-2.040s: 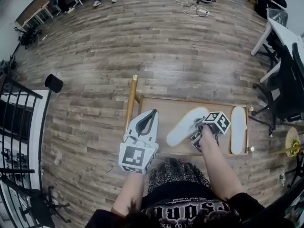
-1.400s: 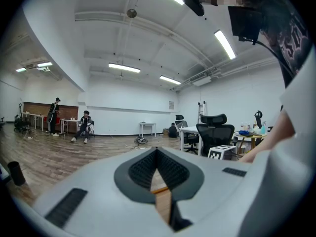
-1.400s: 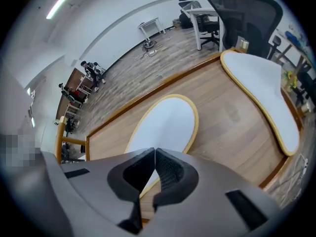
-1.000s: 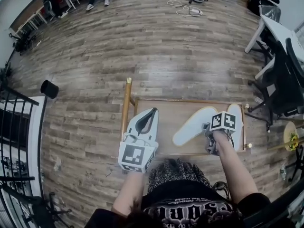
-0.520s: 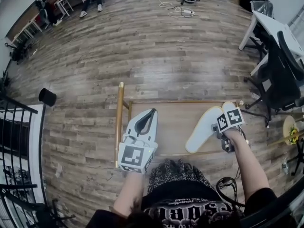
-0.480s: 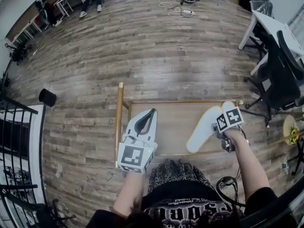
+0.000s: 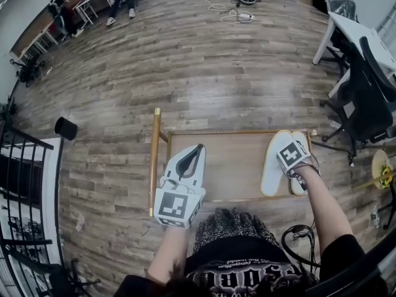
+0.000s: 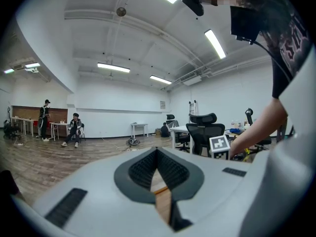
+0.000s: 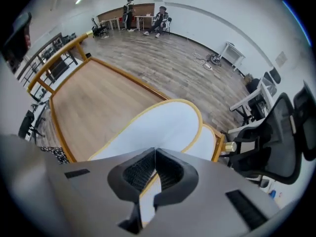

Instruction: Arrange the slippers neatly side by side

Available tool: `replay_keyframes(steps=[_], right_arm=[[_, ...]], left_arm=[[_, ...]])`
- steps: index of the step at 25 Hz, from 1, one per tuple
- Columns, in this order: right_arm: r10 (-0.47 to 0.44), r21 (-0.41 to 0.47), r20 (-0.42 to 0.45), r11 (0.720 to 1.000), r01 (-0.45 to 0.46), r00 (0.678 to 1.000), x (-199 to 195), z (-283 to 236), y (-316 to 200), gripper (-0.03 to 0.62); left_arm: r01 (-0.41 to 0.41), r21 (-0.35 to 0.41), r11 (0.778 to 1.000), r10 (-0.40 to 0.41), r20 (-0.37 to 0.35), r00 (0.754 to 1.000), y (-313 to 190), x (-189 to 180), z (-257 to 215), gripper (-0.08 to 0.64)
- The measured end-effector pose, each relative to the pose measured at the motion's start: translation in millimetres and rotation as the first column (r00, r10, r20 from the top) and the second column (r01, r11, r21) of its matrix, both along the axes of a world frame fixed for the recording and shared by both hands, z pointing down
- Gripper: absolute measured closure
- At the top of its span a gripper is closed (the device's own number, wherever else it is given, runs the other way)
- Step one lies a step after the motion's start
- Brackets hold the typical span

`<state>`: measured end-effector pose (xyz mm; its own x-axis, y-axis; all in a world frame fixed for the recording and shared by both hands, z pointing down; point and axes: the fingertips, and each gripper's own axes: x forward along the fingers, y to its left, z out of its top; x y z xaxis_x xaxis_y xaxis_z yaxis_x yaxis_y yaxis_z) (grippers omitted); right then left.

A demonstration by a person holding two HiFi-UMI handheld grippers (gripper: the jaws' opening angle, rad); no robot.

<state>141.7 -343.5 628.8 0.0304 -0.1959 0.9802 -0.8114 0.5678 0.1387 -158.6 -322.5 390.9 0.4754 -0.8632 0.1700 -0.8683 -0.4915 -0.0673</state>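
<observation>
head view / tray: low wooden tray [image 7: 229,166] with a gold rim, on the plank floor [image 7: 204,67]; a gold bar [image 7: 153,159] runs along its left edge.
head view / slippers: both white, at the tray's right edge, lengthwise from near edge to far edge. The held slipper [image 7: 271,169] is inboard. The second slipper [image 7: 302,139] is outboard against the right rim, partly under the arm.
head view / right gripper: the right gripper [image 7: 292,161] points down over the pair; its marker cube hides the jaws here.
head view / left gripper: the left gripper [image 7: 197,151] hovers over the tray's left half, well apart from both slippers.
left gripper view / jaws: pads pressed together and nothing between them. Only tray wood shows through the gap below the tips [image 8: 157,152].
right gripper view / jaws: pinching the yellow-trimmed edge of the held slipper [image 9: 163,125].
right gripper view / pair: the second slipper [image 9: 206,143] pokes out just beyond it, toward the tray's far-right corner. Sides look roughly parallel. Can't tell if they touch, or if the held sole is flat on the tray [image 9: 94,102].
step: looks like placing the held slipper next to the second one. Alignment is mostly there, release not yet done.
next move: probably lower until the sole sits flat, match the ends, spread the jaws, then lift straight up so the trim doesn't drag the slipper off line.
</observation>
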Motion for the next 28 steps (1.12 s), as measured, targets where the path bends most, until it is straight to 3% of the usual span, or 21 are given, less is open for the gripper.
replay_keyframes(steps=[4,15,18,23,28], right_arm=[[-0.122,0.040,-0.112,0.991,0.127,0.986,8.9,14.5,-7.1,0.583],[-0.336,0.081,-0.233,0.929,0.362,0.913,-2.8,26.6,-15.5,0.583],[-0.357,0.080,-0.254,0.918,0.388,0.899,-1.8,29.0,-16.5,0.583],[-0.352,0.099,-0.246,0.918,0.384,0.903,-3.4,31.2,-17.1,0.583],[-0.426,0.108,-0.315,0.871,0.478,0.848,-2.7,30.7,-16.7,0.583]], left_arm=[[0.012,0.000,1.000,-0.012,0.006,1.000,3.3,-0.9,-0.9,0.558],[0.012,-0.007,1.000,-0.012,0.021,1.000,6.5,6.5,-0.5,0.558],[0.013,-0.010,1.000,-0.013,0.025,1.000,6.3,7.6,0.3,0.558],[0.009,-0.007,1.000,-0.009,0.030,1.000,6.9,10.4,0.5,0.558],[0.001,-0.005,1.000,-0.001,0.037,0.999,7.9,15.2,-1.5,0.558]])
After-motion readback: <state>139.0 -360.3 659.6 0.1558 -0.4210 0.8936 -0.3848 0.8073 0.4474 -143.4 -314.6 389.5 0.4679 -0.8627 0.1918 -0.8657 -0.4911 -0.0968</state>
